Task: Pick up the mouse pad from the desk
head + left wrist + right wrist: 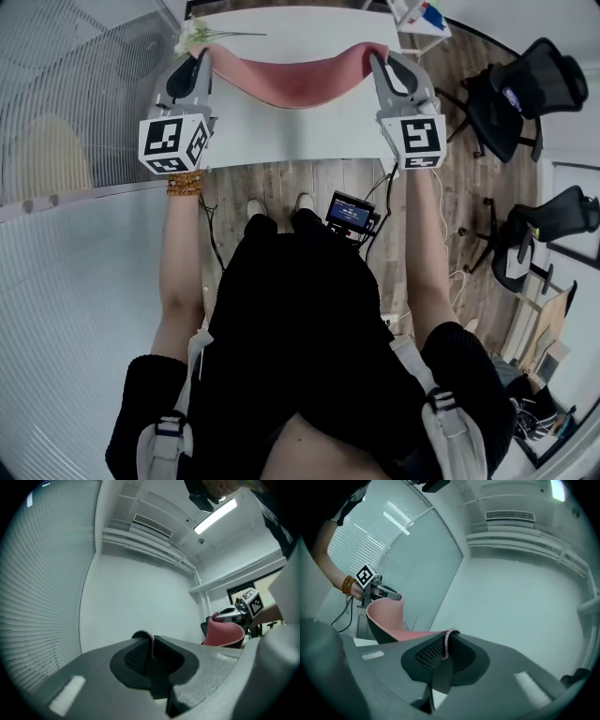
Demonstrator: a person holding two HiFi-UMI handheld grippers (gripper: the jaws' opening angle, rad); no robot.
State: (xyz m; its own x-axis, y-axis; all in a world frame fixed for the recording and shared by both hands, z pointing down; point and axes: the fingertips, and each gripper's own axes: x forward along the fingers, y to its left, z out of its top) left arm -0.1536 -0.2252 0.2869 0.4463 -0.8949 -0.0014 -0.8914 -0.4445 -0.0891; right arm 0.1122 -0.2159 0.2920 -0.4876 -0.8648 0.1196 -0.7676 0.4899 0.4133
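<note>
Head view looks down past the person's black clothes and a small lit screen (352, 214) to the left gripper (202, 56) and right gripper (380, 61). Each grips one end of the pink mouse pad (291, 80), which sags in a curve between them over the white desk (291, 131). Only the gripper views show the grip itself: each pair of jaws is nearly together on the pad's thin stitched edge. Black office chairs (511, 94) at the right appear in the head view alone, and a ceiling lamp (215, 515) only in the left gripper view.
</note>
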